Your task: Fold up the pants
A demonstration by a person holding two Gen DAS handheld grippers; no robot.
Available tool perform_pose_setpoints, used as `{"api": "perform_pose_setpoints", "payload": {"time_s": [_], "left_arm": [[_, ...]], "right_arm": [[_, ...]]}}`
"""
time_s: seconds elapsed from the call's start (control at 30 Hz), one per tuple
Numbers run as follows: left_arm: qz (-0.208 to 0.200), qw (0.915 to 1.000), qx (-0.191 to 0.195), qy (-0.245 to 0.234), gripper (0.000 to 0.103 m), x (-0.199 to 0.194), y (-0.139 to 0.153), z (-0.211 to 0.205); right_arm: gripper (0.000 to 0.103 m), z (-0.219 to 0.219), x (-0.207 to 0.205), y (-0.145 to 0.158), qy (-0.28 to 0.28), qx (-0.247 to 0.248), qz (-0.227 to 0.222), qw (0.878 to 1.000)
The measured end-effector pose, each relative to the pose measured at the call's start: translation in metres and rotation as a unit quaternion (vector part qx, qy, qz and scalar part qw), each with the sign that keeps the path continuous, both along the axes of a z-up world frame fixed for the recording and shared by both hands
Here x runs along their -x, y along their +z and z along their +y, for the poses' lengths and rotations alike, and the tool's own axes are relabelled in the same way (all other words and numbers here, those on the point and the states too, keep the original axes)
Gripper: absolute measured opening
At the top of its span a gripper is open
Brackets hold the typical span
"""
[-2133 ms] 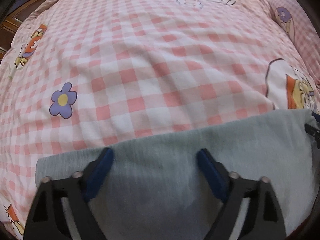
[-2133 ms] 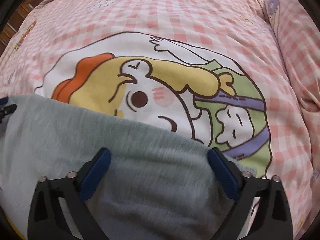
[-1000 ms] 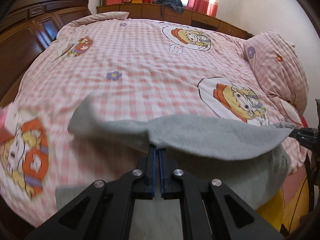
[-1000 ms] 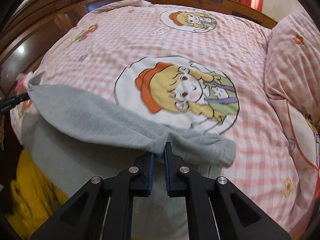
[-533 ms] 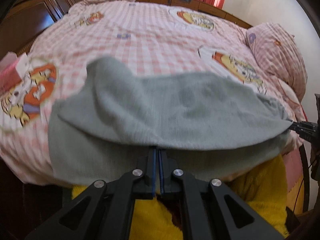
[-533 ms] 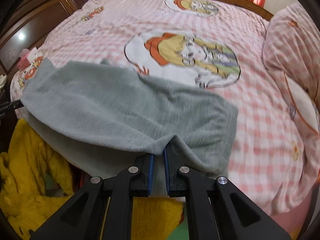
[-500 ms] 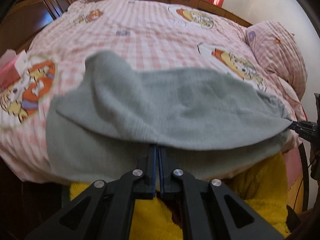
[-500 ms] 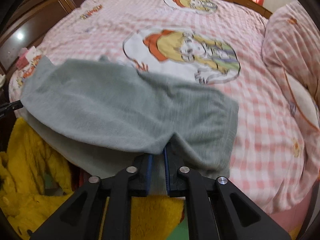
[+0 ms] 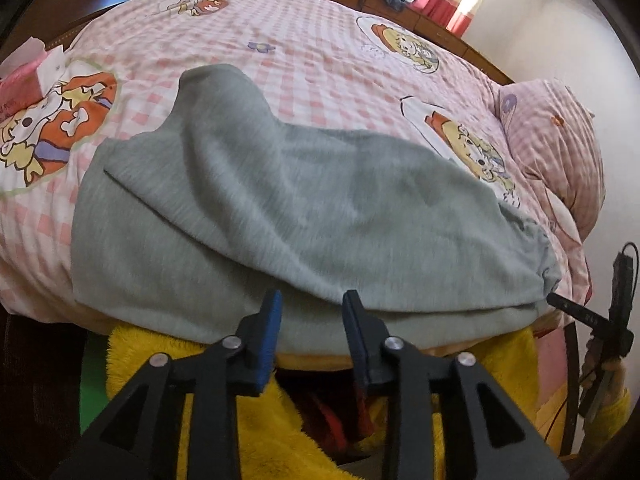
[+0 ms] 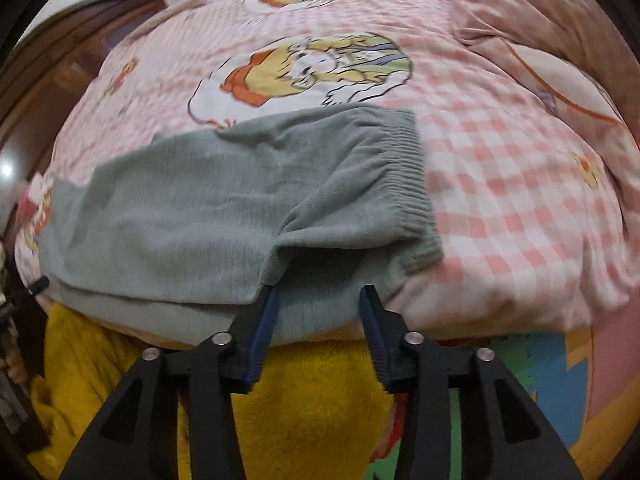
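Left wrist view: left gripper [image 9: 311,300] with its 2 blue-padded fingers [image 9: 269,322] apart, nothing between them, tips just short of the near edge of the grey pants [image 9: 288,196]. Pants lie folded lengthwise on the pink checked bedspread [image 9: 320,60], upper layer draped over lower, lower layer showing along the near and left edges. Near edge hangs over the side of the bed. Yellow fleece [image 9: 280,420] below the gripper. Pillow [image 9: 552,140] at right.

Right wrist view: right gripper [image 10: 318,294] also parted, empty, left fingertip just at the pants [image 10: 208,208] edge; whether it touches, cannot tell. Elastic waistband [image 10: 408,172] lies at the right end. View is blurred. Cartoon print [image 10: 304,68] beyond the pants
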State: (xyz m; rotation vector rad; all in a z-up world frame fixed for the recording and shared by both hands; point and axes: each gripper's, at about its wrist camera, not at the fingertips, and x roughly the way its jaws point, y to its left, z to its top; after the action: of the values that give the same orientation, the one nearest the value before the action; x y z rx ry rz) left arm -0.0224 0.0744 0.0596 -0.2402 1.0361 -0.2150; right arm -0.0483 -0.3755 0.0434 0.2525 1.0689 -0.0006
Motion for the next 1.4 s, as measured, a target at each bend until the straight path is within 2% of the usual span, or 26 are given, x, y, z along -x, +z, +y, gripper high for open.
{"api": "perform_pose_setpoints", "payload": {"time_s": [0.07,0.13,0.3,0.53,0.73,0.77,0.83,0.93,1.07,1.13,1.2,1.4], "left_arm": [[0.006,1.0,0.005,0.007,0.035,-0.005,-0.003,-0.001],[0.013,0.9997,0.011,0.015,0.035,-0.01,-0.007,-0.001],[0.02,0.9989,0.024,0.036,0.035,-0.018,-0.011,0.002],[0.021,0.998,0.028,0.053,0.035,-0.029,-0.013,0.001],[0.025,0.9973,0.028,0.063,0.035,-0.035,-0.019,-0.003],[0.025,0.9972,0.027,0.065,0.033,-0.036,-0.019,-0.003],[0.023,0.9973,0.016,0.068,0.008,-0.036,-0.02,-0.004],[0.018,0.9971,0.028,0.068,0.007,-0.032,-0.016,0.001],[0.007,0.9963,0.055,0.065,0.007,-0.02,-0.003,0.013],[0.006,0.9958,0.065,0.065,0.003,-0.012,0.003,0.018],[0.0,0.9958,0.062,0.067,0.0,-0.006,0.007,0.02],[-0.005,0.9965,0.056,0.063,0.0,0.003,0.01,0.022]], "right_arm": [[0.046,-0.004,0.002,0.003,-0.018,-0.025,0.001,1.0],[0.047,-0.01,0.004,0.005,-0.038,-0.073,0.0,0.997],[0.05,-0.017,0.002,0.004,-0.083,-0.158,0.0,0.984],[0.05,-0.019,-0.021,-0.008,-0.122,-0.167,0.012,0.978],[0.05,-0.016,-0.028,-0.024,-0.13,-0.179,0.024,0.975],[0.048,-0.016,-0.029,-0.024,-0.13,-0.179,0.021,0.975],[0.032,-0.017,-0.03,-0.023,-0.128,-0.178,0.015,0.976],[0.02,-0.022,-0.028,-0.02,-0.129,-0.185,0.004,0.974],[0.013,-0.029,-0.022,-0.008,-0.129,-0.187,-0.018,0.974],[0.008,-0.031,-0.016,0.0,-0.122,-0.182,-0.032,0.975],[0.005,-0.034,-0.011,0.005,-0.119,-0.18,-0.04,0.976],[0.004,-0.039,0.001,0.01,-0.114,-0.182,-0.046,0.976]]}}
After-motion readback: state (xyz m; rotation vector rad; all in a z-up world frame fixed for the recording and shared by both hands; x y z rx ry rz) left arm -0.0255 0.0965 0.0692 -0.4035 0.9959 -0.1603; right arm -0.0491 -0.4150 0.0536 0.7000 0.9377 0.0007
